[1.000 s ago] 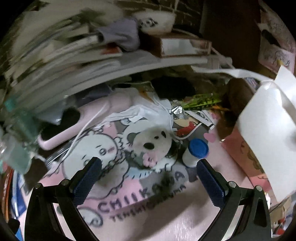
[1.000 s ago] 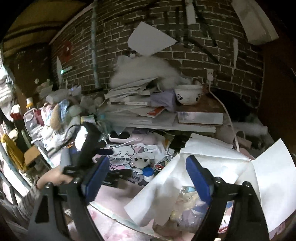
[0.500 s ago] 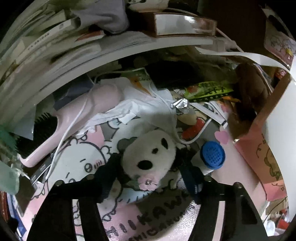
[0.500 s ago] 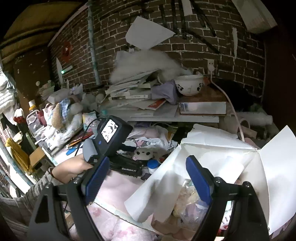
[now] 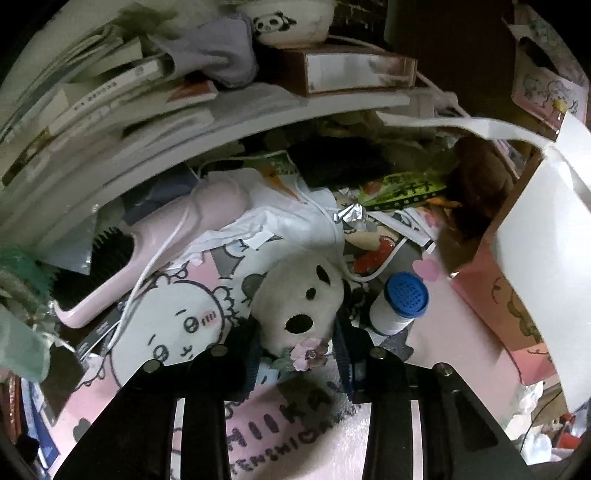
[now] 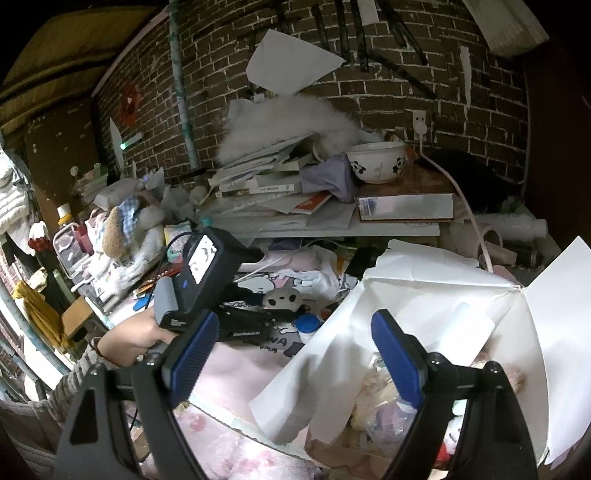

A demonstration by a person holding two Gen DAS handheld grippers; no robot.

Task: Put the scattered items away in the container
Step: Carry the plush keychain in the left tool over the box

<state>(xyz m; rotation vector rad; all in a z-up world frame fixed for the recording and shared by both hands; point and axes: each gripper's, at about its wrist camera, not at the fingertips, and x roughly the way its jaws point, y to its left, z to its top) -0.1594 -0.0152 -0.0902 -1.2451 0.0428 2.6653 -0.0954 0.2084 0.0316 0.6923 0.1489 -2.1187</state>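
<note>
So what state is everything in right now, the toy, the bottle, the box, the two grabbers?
Left gripper: jaws closing around the panda plush.
Panda plush: lying on the mat, between the pads.
Blue-capped bottle: upright, capped.
White box: flaps open, partly filled.
Right gripper: open, empty.

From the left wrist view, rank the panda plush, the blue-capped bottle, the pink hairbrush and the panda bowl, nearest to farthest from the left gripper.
1. Panda plush: between the closing fingers of the left gripper.
2. Blue-capped bottle: just right of the plush.
3. Pink hairbrush: farther off, upper left.
4. Panda bowl: farthest, on the raised box at top.
</note>
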